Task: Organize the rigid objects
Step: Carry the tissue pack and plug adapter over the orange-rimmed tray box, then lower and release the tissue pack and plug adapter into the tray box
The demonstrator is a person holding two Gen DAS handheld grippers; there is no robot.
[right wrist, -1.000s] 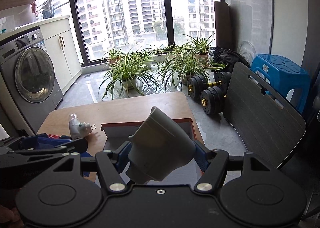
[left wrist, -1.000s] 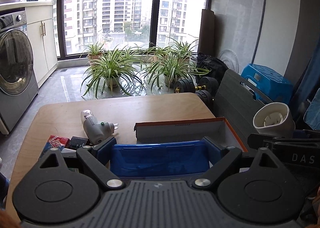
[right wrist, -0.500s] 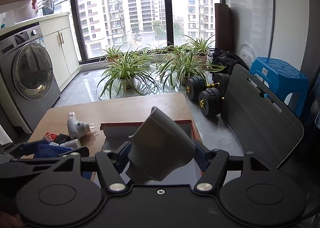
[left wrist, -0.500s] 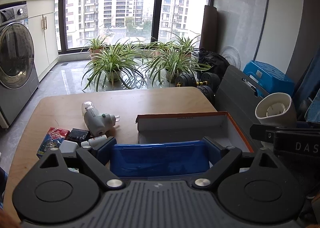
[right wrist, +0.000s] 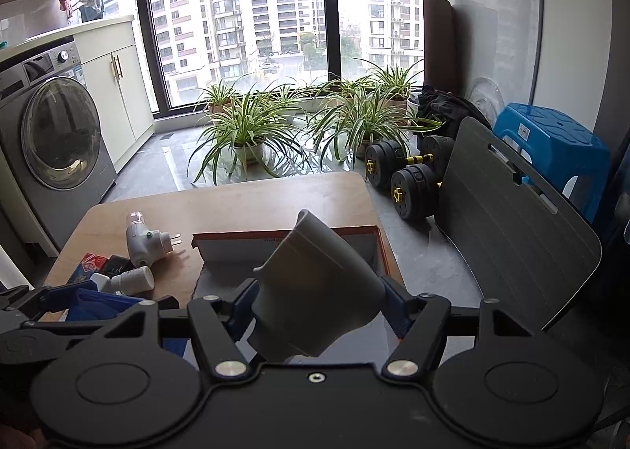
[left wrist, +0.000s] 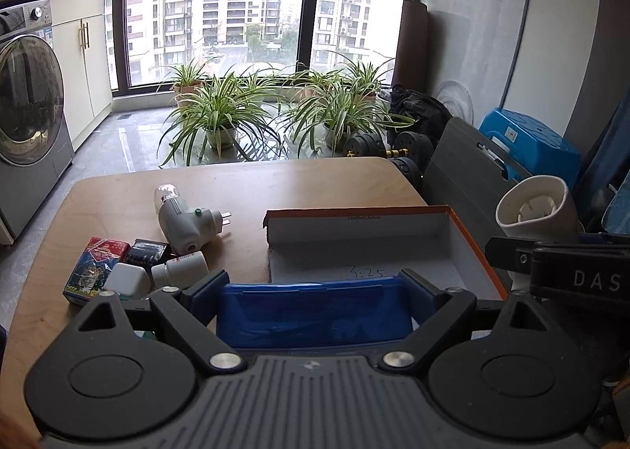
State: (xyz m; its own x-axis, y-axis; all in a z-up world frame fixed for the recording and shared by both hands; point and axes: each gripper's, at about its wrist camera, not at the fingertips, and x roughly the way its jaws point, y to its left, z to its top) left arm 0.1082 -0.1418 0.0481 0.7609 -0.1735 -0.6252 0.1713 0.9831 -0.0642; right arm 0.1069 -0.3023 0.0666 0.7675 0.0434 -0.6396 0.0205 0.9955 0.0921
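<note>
My left gripper (left wrist: pixel 315 285) is shut on a wide blue plastic box (left wrist: pixel 315 313), held at the near edge of the wooden table (left wrist: pixel 244 185). Just beyond it lies an open cardboard box with an orange rim (left wrist: pixel 374 248), white and bare inside. My right gripper (right wrist: pixel 321 293) is shut on a pale grey-white cup-shaped part (right wrist: pixel 315 264), tilted over the cardboard box (right wrist: pixel 283 248). In the left wrist view the same cup (left wrist: pixel 535 209) and right gripper (left wrist: pixel 512 252) hang at the box's right side. The right wrist view shows the left gripper (right wrist: pixel 59 299) at lower left.
On the table's left lie a white plug-in lamp (left wrist: pixel 181 220), a red card pack (left wrist: pixel 98 264), a small black box (left wrist: pixel 147 252), a white bottle (left wrist: pixel 181 270) and a white cube (left wrist: pixel 128 279). A grey board (right wrist: pixel 512 232), dumbbells (right wrist: pixel 405 181) and potted plants (left wrist: pixel 220 114) stand beyond.
Both grips are as they were. The left wrist view has drifted a little, so more of the small things at the left now show.
</note>
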